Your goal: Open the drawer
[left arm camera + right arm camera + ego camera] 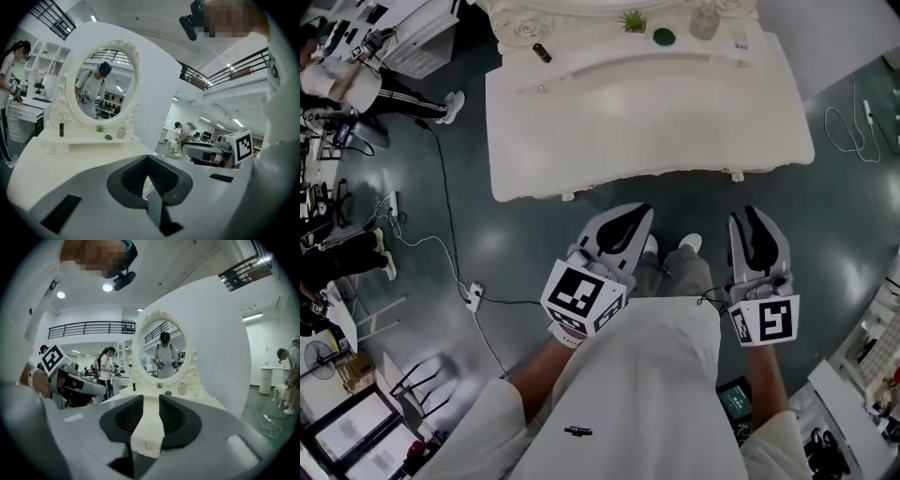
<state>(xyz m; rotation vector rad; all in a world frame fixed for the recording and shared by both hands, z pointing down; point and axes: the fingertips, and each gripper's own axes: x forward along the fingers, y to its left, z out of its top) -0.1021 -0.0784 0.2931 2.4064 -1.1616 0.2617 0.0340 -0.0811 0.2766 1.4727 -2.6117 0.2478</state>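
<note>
Now, left gripper (pixel 628 225): fingers pressed together, nothing between them. Right gripper (pixel 755 230): fingers a narrow gap apart, empty. Bench (pixel 647 131) stands ahead of both fingertip pairs, well apart from them; the drawer (pixel 146 446), shut in its front edge, shows straight beyond the right fingers' gap, untouched.

White vanity (pixel 647 122) bears bottle (pixel 542 52), plant (pixel 633 21), jar (pixel 704 22).
</note>
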